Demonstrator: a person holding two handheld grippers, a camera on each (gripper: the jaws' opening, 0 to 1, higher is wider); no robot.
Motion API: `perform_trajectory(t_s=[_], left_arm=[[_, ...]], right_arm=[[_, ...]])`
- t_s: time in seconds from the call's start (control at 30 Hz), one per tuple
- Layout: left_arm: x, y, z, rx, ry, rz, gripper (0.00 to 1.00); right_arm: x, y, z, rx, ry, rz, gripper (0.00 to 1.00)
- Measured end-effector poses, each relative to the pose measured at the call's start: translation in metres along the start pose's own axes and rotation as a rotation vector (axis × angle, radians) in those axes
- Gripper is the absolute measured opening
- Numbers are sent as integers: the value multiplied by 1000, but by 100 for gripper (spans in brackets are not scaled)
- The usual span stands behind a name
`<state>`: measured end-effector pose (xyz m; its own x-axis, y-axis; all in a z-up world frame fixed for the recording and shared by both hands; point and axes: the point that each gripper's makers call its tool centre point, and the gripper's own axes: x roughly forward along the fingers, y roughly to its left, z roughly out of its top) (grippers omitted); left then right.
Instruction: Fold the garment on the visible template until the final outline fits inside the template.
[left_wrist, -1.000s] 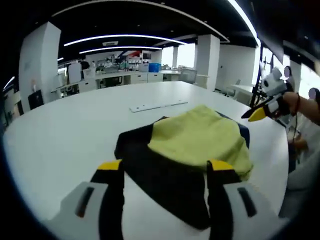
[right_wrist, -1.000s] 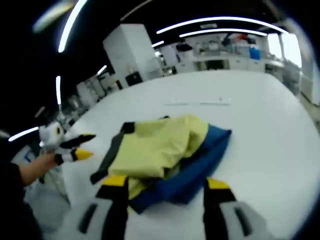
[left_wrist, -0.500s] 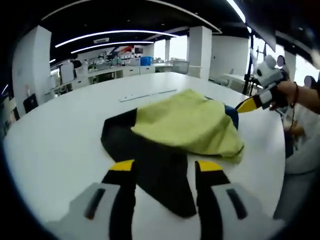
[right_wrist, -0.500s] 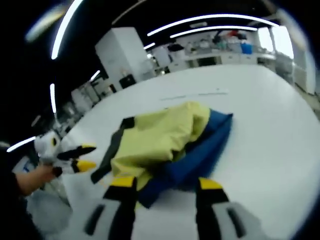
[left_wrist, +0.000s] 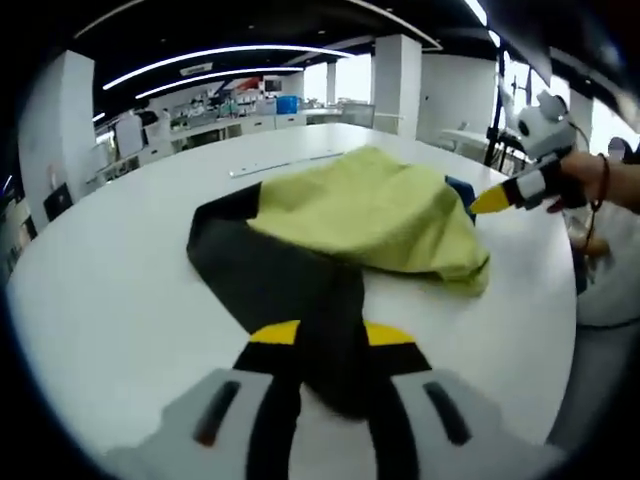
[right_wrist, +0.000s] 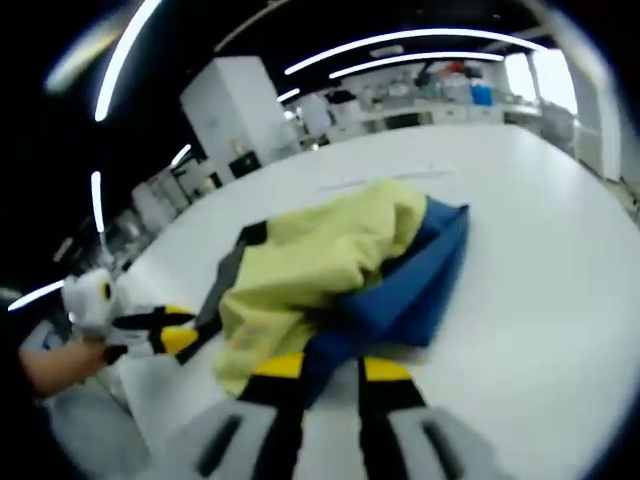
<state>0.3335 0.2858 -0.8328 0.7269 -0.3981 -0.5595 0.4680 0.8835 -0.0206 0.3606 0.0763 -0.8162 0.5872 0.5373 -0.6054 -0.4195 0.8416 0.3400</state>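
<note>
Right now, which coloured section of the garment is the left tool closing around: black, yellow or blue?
The black section: it runs down between the left tool, while yellow and blue lie beyond.

Garment (left_wrist: 350, 215) yellow/black/blue; table (left_wrist: 110, 300) white; tongs (left_wrist: 330, 335) yellow-tipped.

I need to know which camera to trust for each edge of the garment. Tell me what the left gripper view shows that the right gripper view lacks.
Left gripper view: the left hand-held gripper closing around the garment's black panel.

Right gripper view: the right hand-held gripper closing around the blue panel.

Both: the yellow-green section on the white table, and the opposite gripper.
</note>
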Motion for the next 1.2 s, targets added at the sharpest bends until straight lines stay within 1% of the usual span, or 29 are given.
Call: perform_trajectory(t_s=[0.07, 0.13, 0.17, 0.23, 0.3, 0.37, 0.4, 0.43, 0.53, 0.63, 0.7, 0.77, 0.83, 0.9, 0.97, 1.03, 1.07, 1.1, 1.2], left_arm=[[1, 1, -2, -4, 5, 4, 13], [1, 2, -8, -14, 36, 17, 8], [1, 1, -8, -14, 35, 15, 6], [1, 3, -9, -24, 28, 19, 4], [1, 4, -8, -21, 29, 28, 0], [-1, 7, -7, -31, 28, 39, 0], [-2, 8, -5, -43, 22, 39, 0], [-5, 7, -1, -63, 9, 37, 0], [-12, 14, 3, -70, -9, 59, 0], [-20, 16, 13, -88, -36, 75, 0], [-24, 21, 15, -98, -50, 92, 0], [-31, 33, 15, -118, -63, 121, 0], [-38, 44, 16, -163, -69, 166, 0], [-43, 49, 21, -187, -98, 165, 0], [-48, 52, 27, -196, -105, 180, 0], [-52, 59, 29, -239, -126, 191, 0], [-54, 66, 28, -264, -133, 197, 0], [-55, 70, 27, -259, -132, 199, 0], [-60, 81, 23, -248, -114, 232, 0]], right_arm=[[1, 0, 0, -5, -9, -4, 7], [3, -3, 2, 3, -19, -10, 1], [2, -3, 2, 9, -25, -9, 0], [1, -4, 4, 17, -31, -6, 0], [0, -5, 4, 5, -29, -8, 0], [-3, -5, 5, -1, -32, -10, 0], [-3, -4, 8, -3, -47, -3, 0], [-5, -3, 10, -3, -57, 3, 0], [-10, -6, 12, -34, -44, 0, 0], [-21, -11, 17, -66, -50, -6, 0], [-29, -16, 23, -96, -63, -18, 0], [-38, -20, 26, -103, -61, -20, 0], [-46, -25, 29, -105, -62, -25, 0], [-52, -31, 33, -128, -66, -39, 0], [-58, -39, 37, -133, -63, -49, 0], [-66, -48, 41, -103, -71, -57, 0], [-69, -53, 42, -98, -66, -63, 0], [-73, -60, 42, -96, -58, -82, 0], [-83, -81, 45, -96, -51, -125, 0]])
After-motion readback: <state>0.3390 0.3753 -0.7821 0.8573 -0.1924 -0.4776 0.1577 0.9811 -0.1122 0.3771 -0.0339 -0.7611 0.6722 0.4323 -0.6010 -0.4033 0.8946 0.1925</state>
